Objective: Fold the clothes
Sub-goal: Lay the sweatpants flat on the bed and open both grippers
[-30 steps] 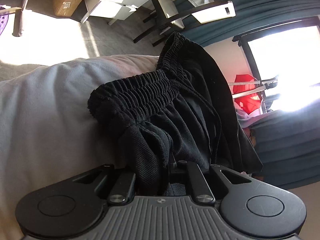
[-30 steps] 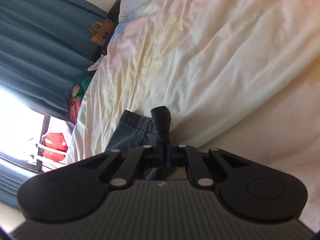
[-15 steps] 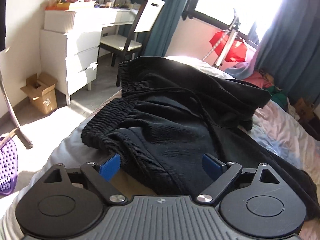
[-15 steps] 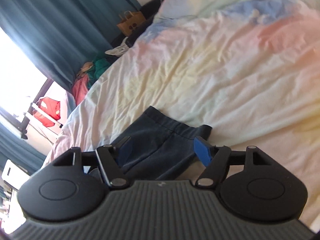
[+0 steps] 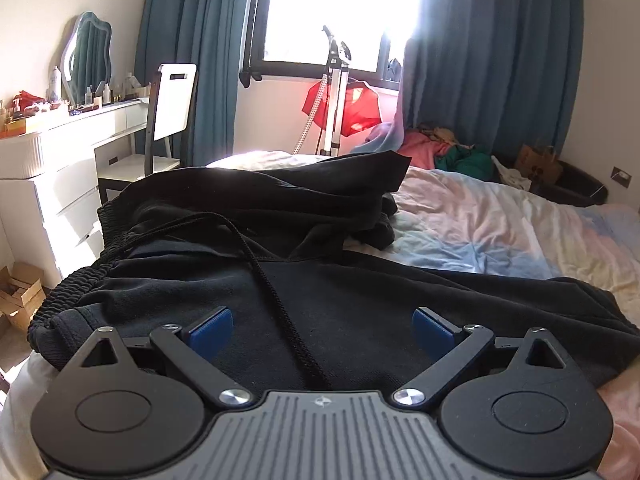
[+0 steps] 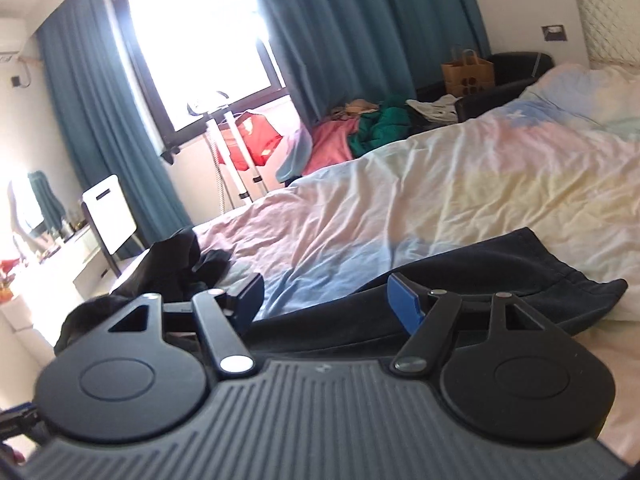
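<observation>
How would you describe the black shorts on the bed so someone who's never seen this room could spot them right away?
Start at the bed with the pastel sheet, under the bright window. At its near end by the white dresser lie the black shorts, spread flat. Their gathered elastic waistband and loose black drawstring set them apart from the bright clothes heap by the curtains.

Glare whites out the window (image 5: pixel 340 8) and the view beyond it. Bottles on the dresser (image 5: pixel 60 120) are too small to identify. The black trousers (image 5: pixel 360 292) run behind the gripper body, their near edge hidden.

left claw (image 5: pixel 322 330) opening, right claw (image 6: pixel 324 300) spread
</observation>
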{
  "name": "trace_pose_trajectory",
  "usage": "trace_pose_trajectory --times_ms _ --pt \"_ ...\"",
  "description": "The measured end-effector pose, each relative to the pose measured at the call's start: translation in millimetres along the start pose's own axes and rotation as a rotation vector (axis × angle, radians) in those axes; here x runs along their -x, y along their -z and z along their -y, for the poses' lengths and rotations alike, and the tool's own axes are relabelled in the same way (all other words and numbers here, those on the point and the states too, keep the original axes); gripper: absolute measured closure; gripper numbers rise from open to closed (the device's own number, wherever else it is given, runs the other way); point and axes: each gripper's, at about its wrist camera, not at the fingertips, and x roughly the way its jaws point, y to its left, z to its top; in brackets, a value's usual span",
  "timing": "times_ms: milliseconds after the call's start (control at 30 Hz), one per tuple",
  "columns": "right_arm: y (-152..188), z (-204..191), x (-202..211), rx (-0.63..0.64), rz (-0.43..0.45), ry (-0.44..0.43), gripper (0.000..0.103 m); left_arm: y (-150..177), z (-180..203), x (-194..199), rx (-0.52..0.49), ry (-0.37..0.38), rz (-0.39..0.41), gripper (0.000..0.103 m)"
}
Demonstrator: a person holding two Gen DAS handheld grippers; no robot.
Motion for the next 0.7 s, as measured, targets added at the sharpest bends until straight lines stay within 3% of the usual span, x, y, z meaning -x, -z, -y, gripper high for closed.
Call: trace_pose_trajectory --times_ms 267,433,700 --pt "44 -12 3 0.054 -0.024 -0.042 0.032 17 -3 7 0.048 0.003 0.012 0.005" --pt "47 -19 12 0.096 0.008 -0.052 0.032 21 6 15 0.007 0.011 0.047 0.004" --pt "50 -20 8 0.083 -0.010 -0.050 0.032 21 2 11 0.043 -0.016 0.023 0.004"
